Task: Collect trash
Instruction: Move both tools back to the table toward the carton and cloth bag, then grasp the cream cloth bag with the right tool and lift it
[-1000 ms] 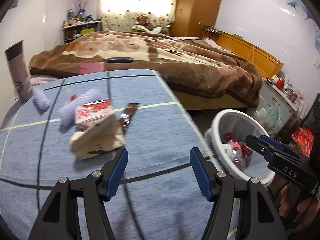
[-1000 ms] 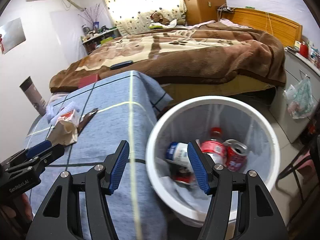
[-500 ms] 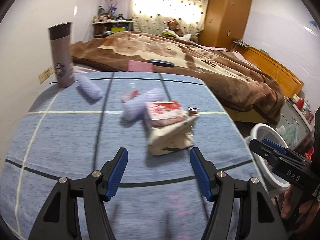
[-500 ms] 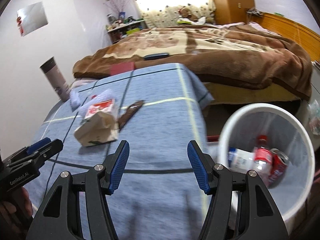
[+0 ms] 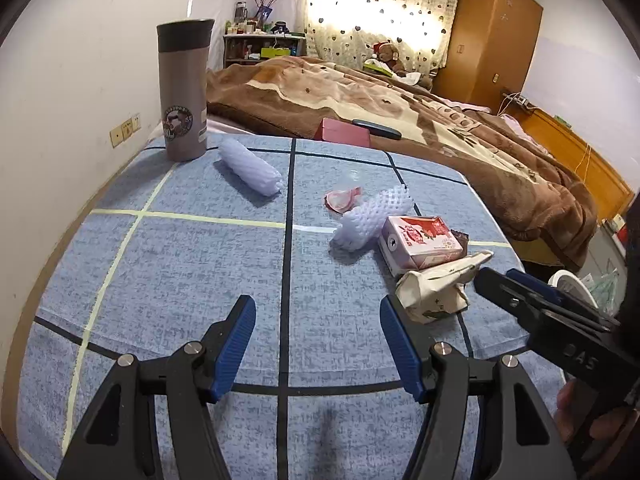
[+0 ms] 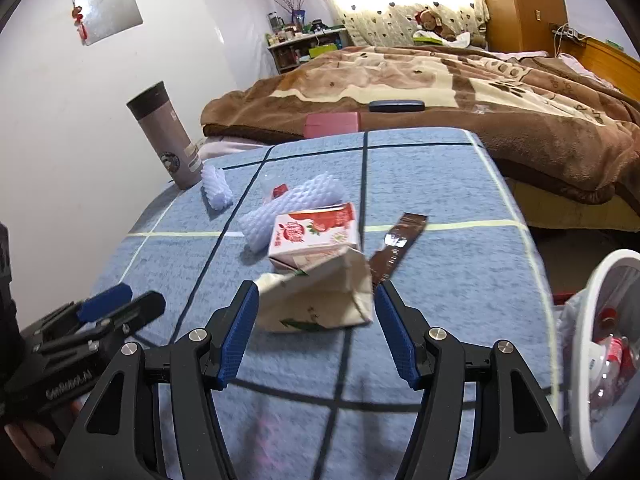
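Trash lies scattered on the table (image 5: 192, 264), which is covered by a blue cloth with dark and pale lines. Nearest the right hand-held gripper (image 6: 314, 328) is a crumpled cream paper bag (image 6: 320, 298), lying just ahead of the blue pads, which stand apart with nothing pressed between them. A pink strawberry-print carton (image 6: 314, 236) rests touching the bag's far side, and a brown wrapper (image 6: 394, 250) lies just to the right of both. A white foam net sleeve (image 6: 292, 208) leans against the carton's left side, with a small red-and-clear scrap (image 5: 342, 200) just beyond it. A second foam sleeve (image 5: 250, 170) lies farther back, near an upright grey tumbler (image 5: 184, 88) at the far left corner. The left hand-held gripper (image 5: 318, 340) hangs over bare cloth, its pads also apart and empty, with the bag off to its right. A white trash bin (image 6: 600, 352) with a plastic liner stands beside the table's right edge, bottles and a can inside. Beyond the table is a bed (image 6: 460, 92) under a brown blanket.
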`<act>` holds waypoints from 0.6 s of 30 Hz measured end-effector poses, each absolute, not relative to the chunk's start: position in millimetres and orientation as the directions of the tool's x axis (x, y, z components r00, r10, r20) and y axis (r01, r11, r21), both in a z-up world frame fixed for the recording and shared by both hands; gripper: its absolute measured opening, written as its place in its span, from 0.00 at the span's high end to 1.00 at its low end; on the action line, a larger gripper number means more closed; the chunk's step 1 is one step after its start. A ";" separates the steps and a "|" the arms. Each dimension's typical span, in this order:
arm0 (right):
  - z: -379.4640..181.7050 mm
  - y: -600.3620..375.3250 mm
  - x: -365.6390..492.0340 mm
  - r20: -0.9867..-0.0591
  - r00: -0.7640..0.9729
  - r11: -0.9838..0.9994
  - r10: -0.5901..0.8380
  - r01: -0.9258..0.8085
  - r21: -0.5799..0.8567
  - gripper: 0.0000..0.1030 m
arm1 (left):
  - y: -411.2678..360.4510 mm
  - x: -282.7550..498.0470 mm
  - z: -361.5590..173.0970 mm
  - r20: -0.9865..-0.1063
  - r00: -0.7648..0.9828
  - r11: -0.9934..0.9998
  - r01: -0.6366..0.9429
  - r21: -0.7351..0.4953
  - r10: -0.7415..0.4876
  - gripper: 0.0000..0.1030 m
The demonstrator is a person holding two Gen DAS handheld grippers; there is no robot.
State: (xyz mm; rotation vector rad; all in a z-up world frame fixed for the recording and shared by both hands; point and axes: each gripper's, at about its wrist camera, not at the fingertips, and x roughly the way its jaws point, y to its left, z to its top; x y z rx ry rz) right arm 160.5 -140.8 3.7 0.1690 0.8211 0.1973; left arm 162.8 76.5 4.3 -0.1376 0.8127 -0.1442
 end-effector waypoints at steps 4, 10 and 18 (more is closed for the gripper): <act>-3.5 -135.5 173.2 -0.728 0.648 0.970 0.225 -0.078 0.230 0.40 | 77.2 167.7 2.8 -0.717 0.677 0.985 0.067 -0.162 -0.164 0.35; -16.2 -138.5 182.8 -0.770 0.608 0.971 0.194 -0.008 0.238 0.48 | 74.7 178.5 2.6 -0.725 0.667 0.984 0.079 -0.159 -0.170 0.35; -14.6 -158.9 174.3 -0.762 0.596 0.947 0.253 0.010 0.322 0.79 | 55.2 193.9 6.1 -0.723 0.655 0.976 0.147 -0.161 -0.218 0.34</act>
